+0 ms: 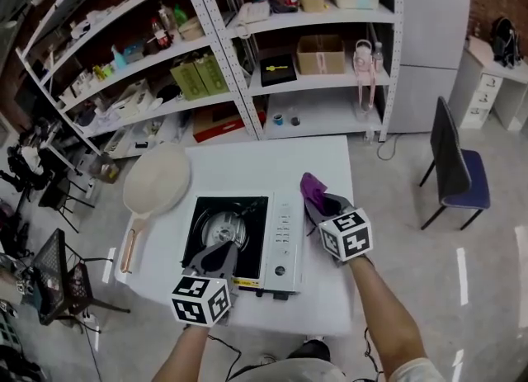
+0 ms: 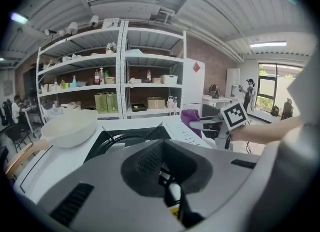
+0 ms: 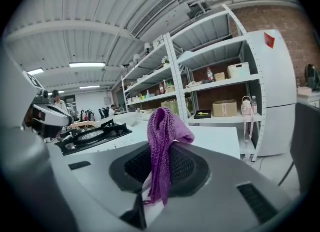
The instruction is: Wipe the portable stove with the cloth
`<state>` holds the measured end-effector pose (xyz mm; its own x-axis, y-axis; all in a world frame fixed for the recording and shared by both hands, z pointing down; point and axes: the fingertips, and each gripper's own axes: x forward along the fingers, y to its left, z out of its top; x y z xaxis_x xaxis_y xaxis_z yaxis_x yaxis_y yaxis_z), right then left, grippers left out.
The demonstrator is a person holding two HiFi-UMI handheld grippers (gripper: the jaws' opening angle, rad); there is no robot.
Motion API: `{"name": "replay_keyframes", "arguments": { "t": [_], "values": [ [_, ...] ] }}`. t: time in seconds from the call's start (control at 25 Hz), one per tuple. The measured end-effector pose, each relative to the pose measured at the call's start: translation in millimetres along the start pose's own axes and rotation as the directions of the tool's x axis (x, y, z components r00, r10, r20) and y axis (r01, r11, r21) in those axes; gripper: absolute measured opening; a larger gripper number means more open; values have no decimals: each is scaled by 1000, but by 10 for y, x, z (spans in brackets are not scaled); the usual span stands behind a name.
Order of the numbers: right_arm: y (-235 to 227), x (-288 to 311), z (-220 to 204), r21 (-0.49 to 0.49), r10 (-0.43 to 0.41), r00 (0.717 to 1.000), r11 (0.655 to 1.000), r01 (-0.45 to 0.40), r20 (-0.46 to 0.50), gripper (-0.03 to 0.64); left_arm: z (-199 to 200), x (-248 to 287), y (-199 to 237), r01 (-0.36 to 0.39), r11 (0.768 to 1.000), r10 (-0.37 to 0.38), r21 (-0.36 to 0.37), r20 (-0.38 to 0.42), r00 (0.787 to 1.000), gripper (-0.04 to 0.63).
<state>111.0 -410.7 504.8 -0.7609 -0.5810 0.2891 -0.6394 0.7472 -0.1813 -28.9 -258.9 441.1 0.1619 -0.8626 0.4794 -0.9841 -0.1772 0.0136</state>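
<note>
The portable stove [image 1: 247, 209], with a black burner top and a white control strip [image 1: 285, 240], sits mid-table. In the left gripper view the stove [image 2: 125, 137] lies just ahead; in the right gripper view the stove [image 3: 92, 137] is off to the left. My left gripper [image 1: 221, 250] hovers over the stove's front left part, jaws together with nothing in them. A purple cloth [image 1: 312, 188] is pinched in my right gripper [image 1: 323, 207], beside the stove's right edge over the bare table. The cloth [image 3: 162, 141] stands up between the jaws and droops over them.
A white pan with a wooden handle [image 1: 155, 178] lies left of the stove on the white table [image 1: 272, 162]. Metal shelves [image 1: 247, 42] stand behind the table. A blue chair [image 1: 454, 170] is at the right and a black chair [image 1: 58, 273] at the left.
</note>
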Motion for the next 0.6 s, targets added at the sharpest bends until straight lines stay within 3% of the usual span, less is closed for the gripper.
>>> {"name": "replay_keyframes", "arguments": {
  "t": [0.28,0.6],
  "values": [
    [222,-184,-110,58,40,999,998,-40,1,63,-138,-104,-61,35,999,-35,-3,-2,999,6],
    [535,-466,-248,82,29,1000,996,-29,-6,63,-282,-265,-78,86,996,-86,6,-2,996,6]
  ]
}}
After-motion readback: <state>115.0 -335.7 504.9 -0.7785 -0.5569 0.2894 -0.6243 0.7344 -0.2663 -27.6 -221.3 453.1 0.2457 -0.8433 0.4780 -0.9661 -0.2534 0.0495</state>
